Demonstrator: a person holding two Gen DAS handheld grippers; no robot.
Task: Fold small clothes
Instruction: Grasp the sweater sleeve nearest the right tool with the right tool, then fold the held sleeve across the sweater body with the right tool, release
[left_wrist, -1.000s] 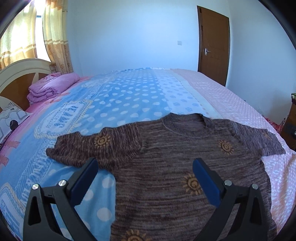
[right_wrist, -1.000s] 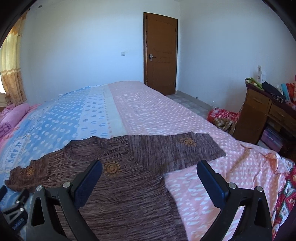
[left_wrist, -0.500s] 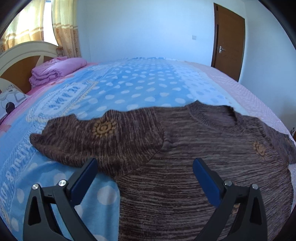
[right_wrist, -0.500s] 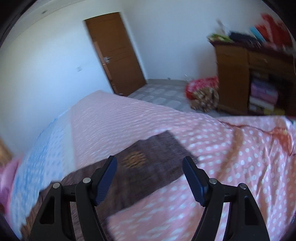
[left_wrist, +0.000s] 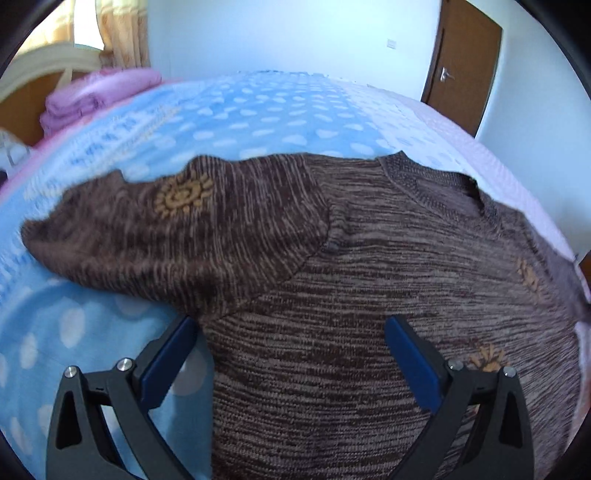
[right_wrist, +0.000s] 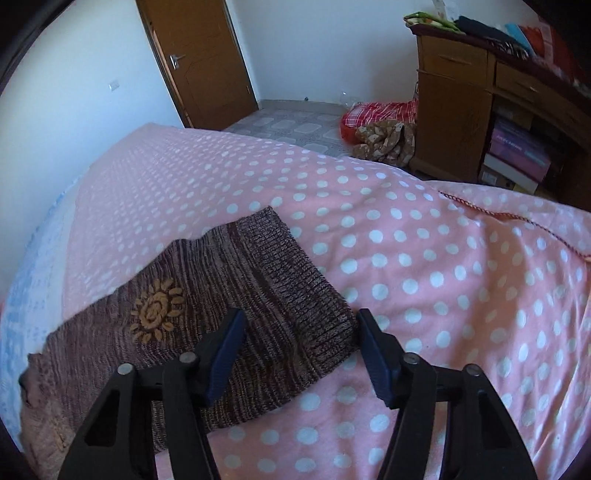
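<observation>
A brown knitted sweater with orange sun motifs is spread flat on the polka-dot bed cover. The left gripper is held over the sweater's side just below its sleeve, jaws spread wide and nothing gripped. The right gripper is seen at the ribbed cuff of the other sleeve, its jaws closing with the cuff's corner between them, not yet pinched.

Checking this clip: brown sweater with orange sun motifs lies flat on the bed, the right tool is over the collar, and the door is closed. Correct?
Not quite. The right tool is over the sleeve cuff of the sweater, not the collar; its jaws are closing around the cuff's edge. The right wrist view shows it. The rest holds.
</observation>
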